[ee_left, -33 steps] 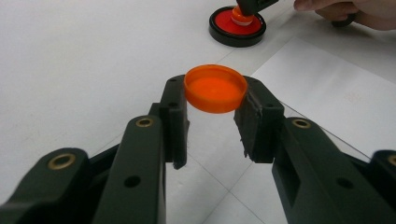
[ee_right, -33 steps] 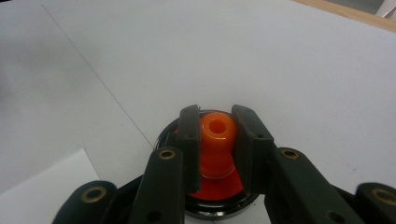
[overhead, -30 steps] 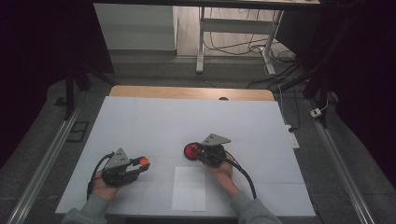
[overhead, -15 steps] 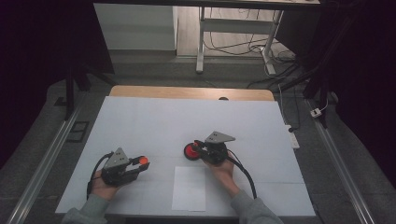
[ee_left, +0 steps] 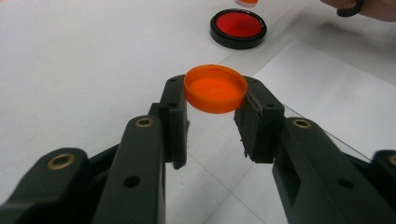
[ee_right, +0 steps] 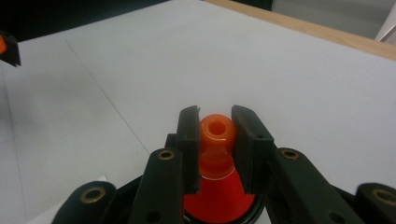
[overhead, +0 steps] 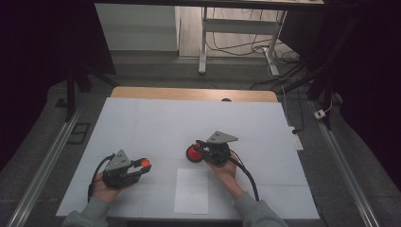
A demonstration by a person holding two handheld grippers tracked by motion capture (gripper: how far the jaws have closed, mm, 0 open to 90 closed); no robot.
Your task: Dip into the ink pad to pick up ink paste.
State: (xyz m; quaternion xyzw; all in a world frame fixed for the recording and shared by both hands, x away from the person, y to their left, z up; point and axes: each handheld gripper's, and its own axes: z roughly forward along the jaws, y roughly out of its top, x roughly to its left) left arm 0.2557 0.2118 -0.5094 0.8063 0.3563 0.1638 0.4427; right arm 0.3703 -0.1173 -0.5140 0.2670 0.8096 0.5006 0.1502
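The left tongs [ee_left: 215, 100] pinch an orange cap [ee_left: 215, 88] by its rim, holding it level just above the white table [overhead: 142, 127] at the person's left. The right tongs [ee_right: 215, 140] are pressed around the neck of an orange funnel-shaped piece [ee_right: 215, 135], which flares down into a black-rimmed red disc [overhead: 193, 153] near the table's middle. A white paper sheet [overhead: 191, 191] lies between the two hands, at the near edge.
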